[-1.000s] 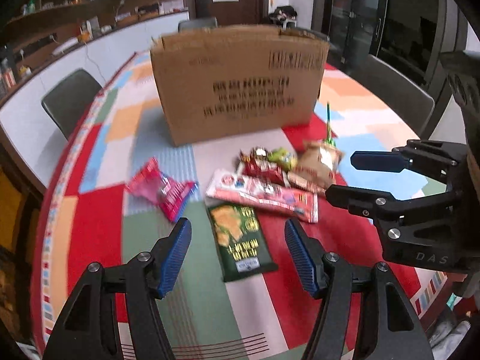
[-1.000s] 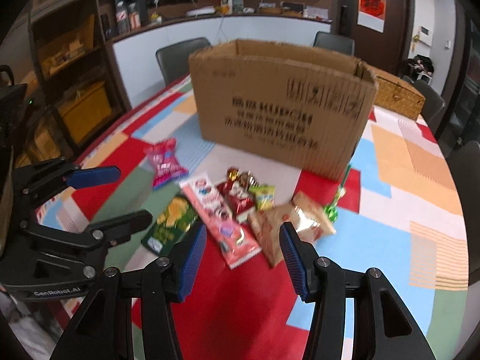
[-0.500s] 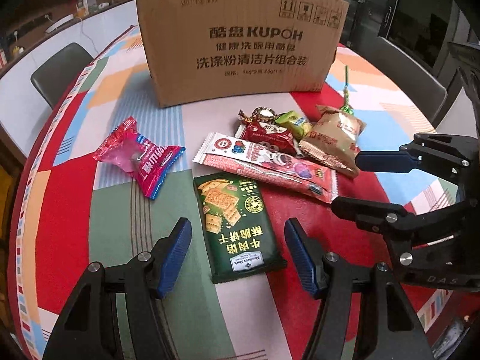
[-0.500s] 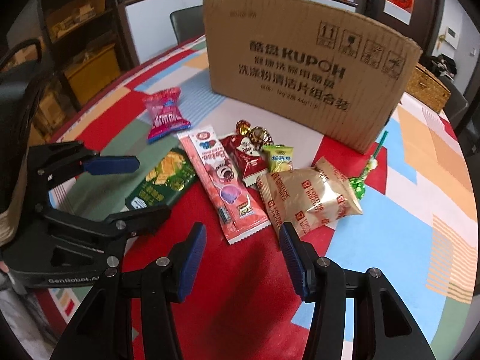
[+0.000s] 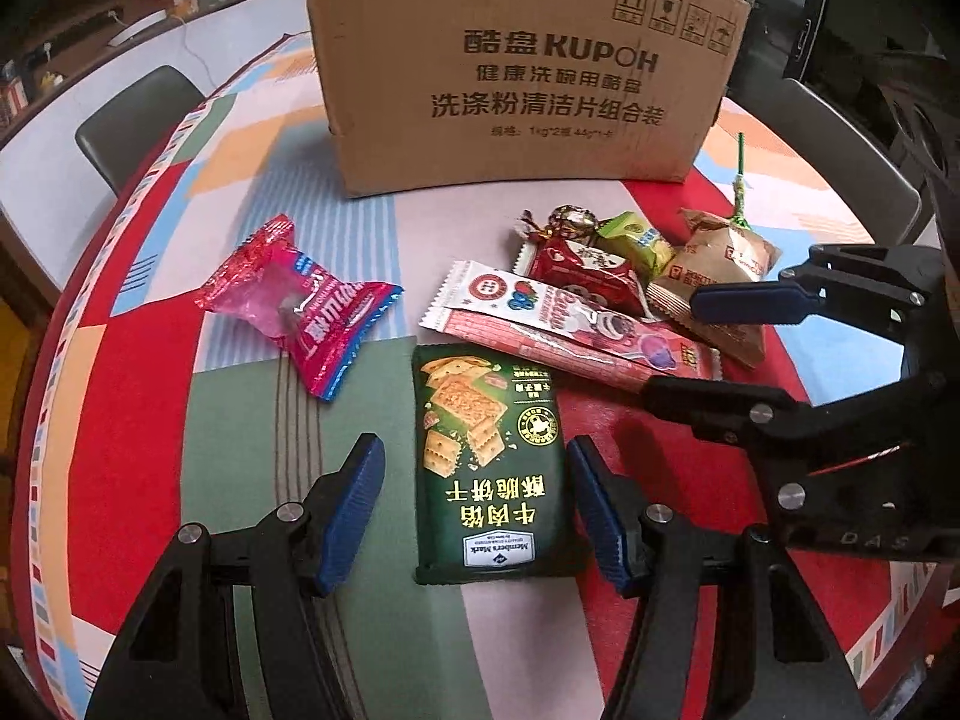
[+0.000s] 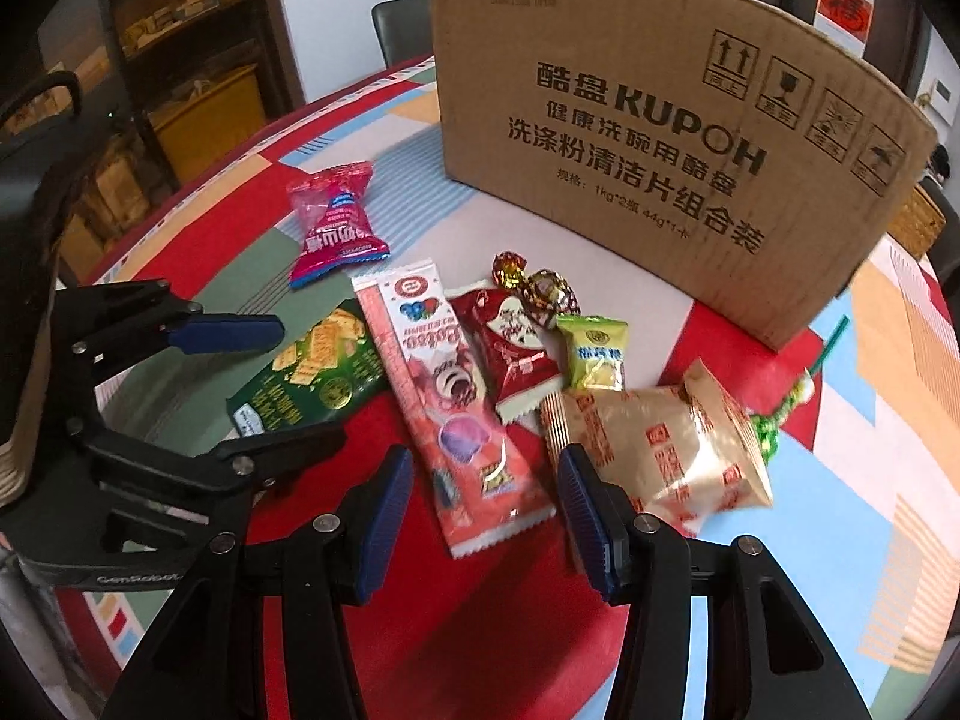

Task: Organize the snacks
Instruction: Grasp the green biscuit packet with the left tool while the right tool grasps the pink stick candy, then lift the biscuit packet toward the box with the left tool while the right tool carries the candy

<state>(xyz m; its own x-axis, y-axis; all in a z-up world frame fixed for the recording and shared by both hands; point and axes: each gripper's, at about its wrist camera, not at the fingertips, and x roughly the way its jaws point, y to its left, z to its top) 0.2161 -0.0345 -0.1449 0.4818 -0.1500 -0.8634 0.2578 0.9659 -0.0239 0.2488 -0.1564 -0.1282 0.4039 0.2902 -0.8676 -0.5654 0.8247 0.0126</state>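
A green cracker pack (image 5: pixel 489 462) lies flat on the table between the fingers of my left gripper (image 5: pixel 474 447). Its jaws are closing, and the pads stand clear of the pack's sides. My right gripper (image 6: pixel 485 459) is open over the near end of a long pink wafer packet (image 6: pixel 456 402), without touching it. A gold-brown bag (image 6: pixel 660 444) lies just right of its right finger. A red packet (image 6: pixel 516 342), a small green packet (image 6: pixel 594 351) and foil candies (image 6: pixel 540 288) lie behind. A pink candy pack (image 5: pixel 300 306) sits alone at the left.
A tall open cardboard box (image 5: pixel 522 60) stands behind the snacks on the round patchwork tablecloth (image 5: pixel 120 420). A green-stick lollipop (image 6: pixel 792 396) lies by the box's right corner. Grey chairs (image 5: pixel 138 114) ring the table. A wicker basket (image 6: pixel 918 216) sits behind the box.
Both grippers have come down and closer to the snacks. The green pack now lies between the left fingers and the pink packet's end between the right fingers. The left jaws narrowed slightly.
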